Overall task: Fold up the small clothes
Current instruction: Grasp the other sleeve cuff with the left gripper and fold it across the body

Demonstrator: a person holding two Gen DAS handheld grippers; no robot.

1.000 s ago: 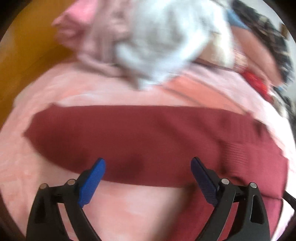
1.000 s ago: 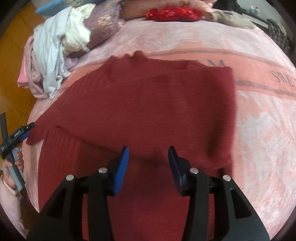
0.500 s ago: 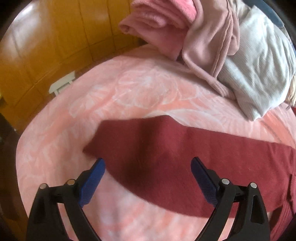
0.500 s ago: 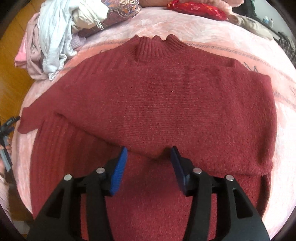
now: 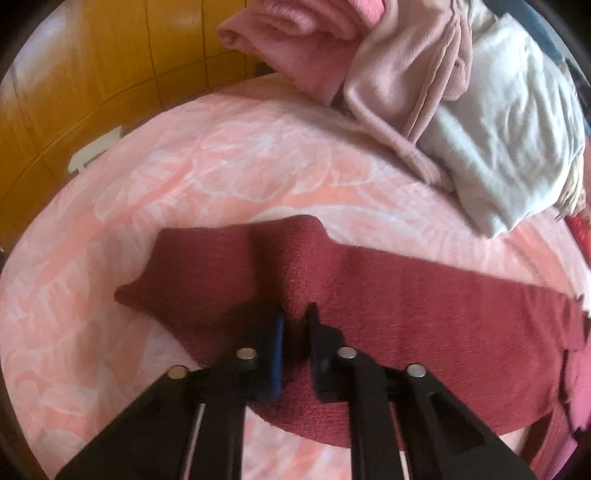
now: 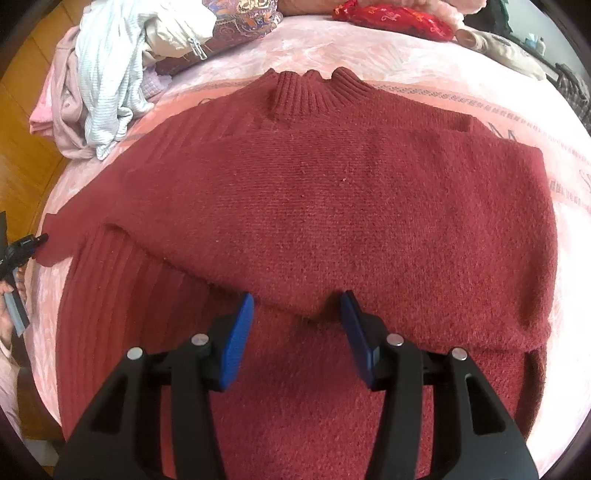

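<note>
A dark red knit sweater point(image 6: 332, 206) lies flat on the pink bedspread point(image 6: 424, 55), collar at the far side, one sleeve folded across the body. Its other sleeve point(image 5: 406, 310) stretches out to the left. My left gripper point(image 5: 295, 317) is shut on that sleeve near the cuff, pinching up a ridge of cloth; it also shows at the left edge of the right wrist view point(image 6: 26, 247). My right gripper point(image 6: 297, 314) is open and empty, hovering just above the folded sleeve's lower edge.
A heap of pink, mauve and pale grey clothes point(image 5: 424, 74) lies at the bed's far left corner, also in the right wrist view point(image 6: 107, 74). A patterned cushion point(image 6: 243, 18) and a red item point(image 6: 391, 16) lie beyond the collar. Orange wooden floor point(image 5: 92, 66) borders the bed.
My left gripper has moved in over the sleeve end and closed on it, lifting a ridge of cloth. My right gripper stays open, drawn back slightly so the whole sweater shows.
</note>
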